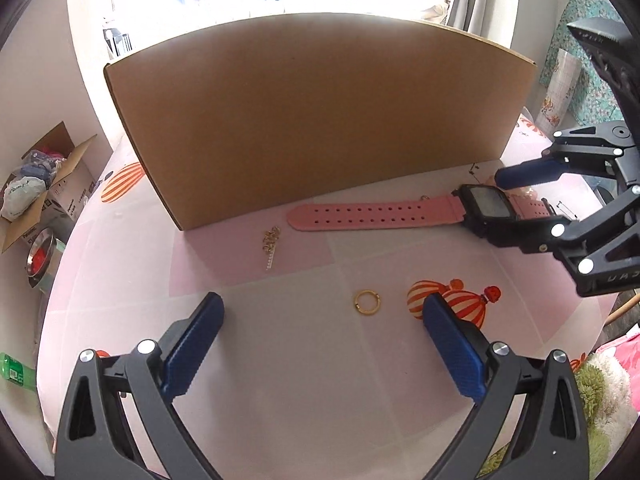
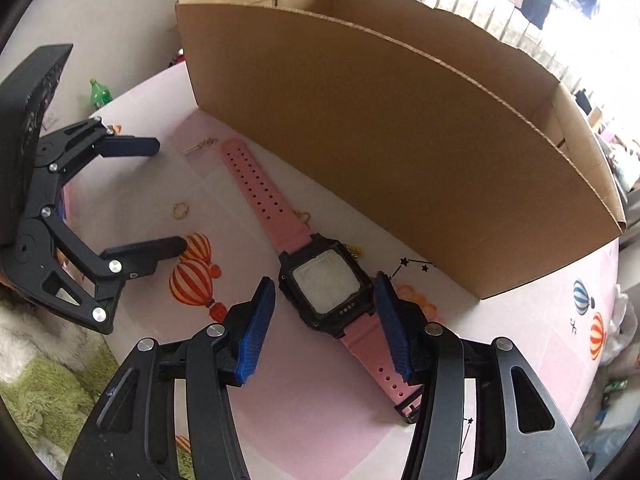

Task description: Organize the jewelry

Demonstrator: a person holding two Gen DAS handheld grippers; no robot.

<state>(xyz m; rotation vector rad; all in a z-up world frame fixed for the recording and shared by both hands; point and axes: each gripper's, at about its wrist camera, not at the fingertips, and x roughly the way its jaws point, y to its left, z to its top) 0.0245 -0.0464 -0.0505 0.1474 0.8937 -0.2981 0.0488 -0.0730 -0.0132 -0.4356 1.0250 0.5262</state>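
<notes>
A pink-strapped watch (image 1: 360, 216) with a black square face (image 2: 326, 286) lies flat in front of a cardboard box (image 1: 316, 120), which also shows in the right wrist view (image 2: 400, 136). My right gripper (image 2: 326, 320) is open, its blue pads on either side of the watch face, not touching; it also shows in the left wrist view (image 1: 516, 216). A gold ring (image 1: 367, 301) lies ahead of my open, empty left gripper (image 1: 324, 312), seen too in the right wrist view (image 2: 168, 196). The ring (image 2: 180, 210) and a small gold chain (image 1: 271, 245) lie on the table; the chain (image 2: 201, 145) is near the strap's tip.
The pink tablecloth (image 1: 300, 360) has balloon prints (image 1: 448, 304). Off the table's left edge are an open carton of clutter (image 1: 40, 184), a metal bowl (image 1: 38, 258) and a green bottle (image 1: 16, 372). Green shaggy fabric (image 2: 44, 400) lies near the front edge.
</notes>
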